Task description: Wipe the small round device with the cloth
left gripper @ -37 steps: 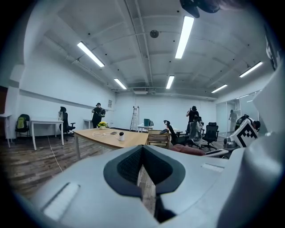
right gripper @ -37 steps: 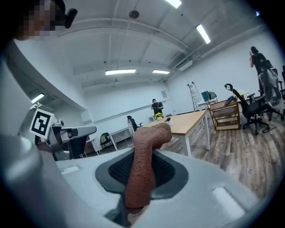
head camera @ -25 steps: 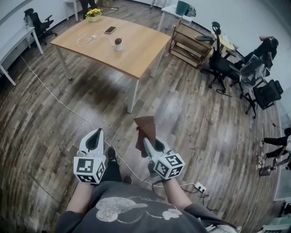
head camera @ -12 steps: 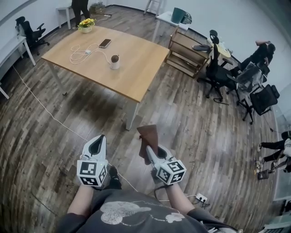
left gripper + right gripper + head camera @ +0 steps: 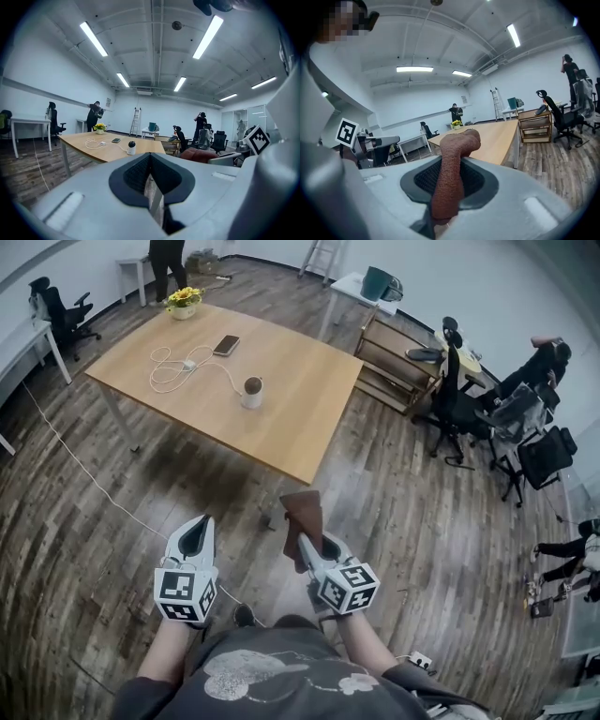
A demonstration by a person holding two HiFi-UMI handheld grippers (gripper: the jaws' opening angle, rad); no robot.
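1. Head view: A person stands on the wooden floor (image 5: 112, 521), short of the table (image 5: 300, 418), with a gripper in each hand. The small round device (image 5: 252, 391) sits upright near the middle of the table, at the end of a white cable (image 5: 178, 369), with a phone (image 5: 226, 345) and a pot of flowers (image 5: 184, 302) farther back. The right gripper (image 5: 306, 542) holds a brown cloth (image 5: 303, 514) that stands up from its jaws. The left gripper (image 5: 200, 523) hovers beside it. Both are well apart from the device.

2. Left gripper view: The left gripper (image 5: 150, 159) has its jaws pressed together with nothing between them. Past them, the device (image 5: 131, 148) shows on the table (image 5: 93, 143), small and distant.

3. Right gripper view: The right gripper (image 5: 449, 183) has its jaws clenched on the cloth (image 5: 454, 154), whose free end curls over above them. The table (image 5: 497, 133) lies ahead, but the device does not show here, possibly behind the cloth.

4. The step in hand looks like the approach: the cloth is secured and wiping has not begun. The next move calls for closing in on the table and lowering the cloth's loose end onto the device, perhaps with the left gripper steadying it, since it looks light enough to slide or tip.
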